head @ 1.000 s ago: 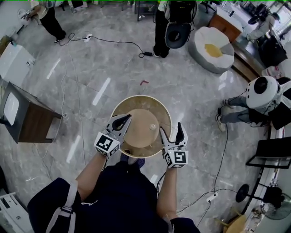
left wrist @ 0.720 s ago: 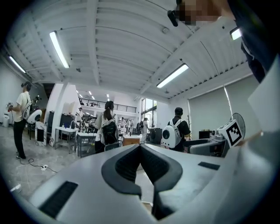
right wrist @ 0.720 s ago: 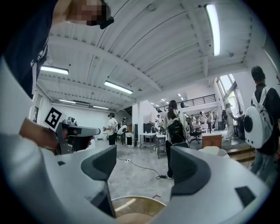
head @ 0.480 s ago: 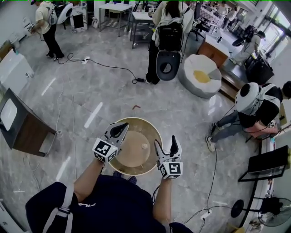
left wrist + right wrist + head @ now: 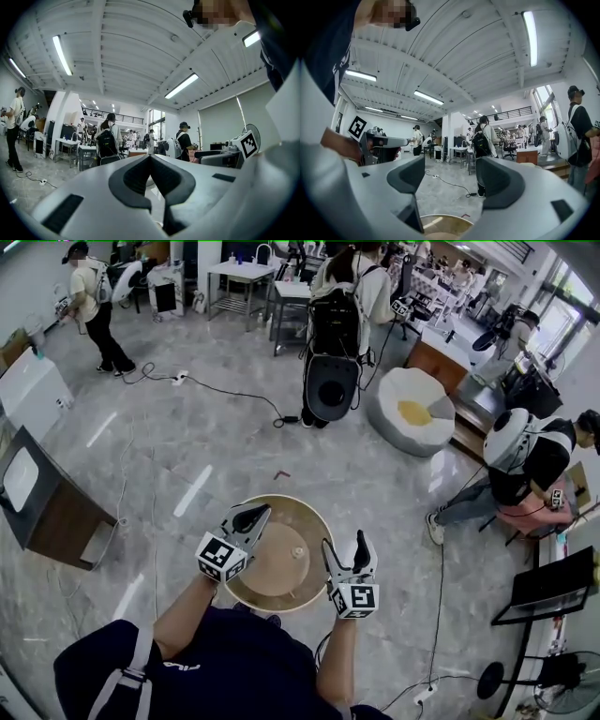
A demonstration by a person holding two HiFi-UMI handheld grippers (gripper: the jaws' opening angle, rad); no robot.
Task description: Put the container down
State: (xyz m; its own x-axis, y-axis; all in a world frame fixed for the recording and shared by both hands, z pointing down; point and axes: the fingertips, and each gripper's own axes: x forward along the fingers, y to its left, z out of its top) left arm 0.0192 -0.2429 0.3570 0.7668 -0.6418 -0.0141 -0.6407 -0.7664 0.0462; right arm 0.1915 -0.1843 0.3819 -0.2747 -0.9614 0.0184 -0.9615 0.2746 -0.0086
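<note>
Left tool [image 5: 253, 515] jaws together, right tool [image 5: 344, 543] jaws apart; container [image 5: 281, 566] apparently ungripped, so it may tip and drop onto floor [image 5: 206, 427].

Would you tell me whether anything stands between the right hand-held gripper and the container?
Nothing visible does. The right hand-held gripper, jaws apart, hangs beside the right rim of the container, and only that rim shows low between its jaws.
</note>
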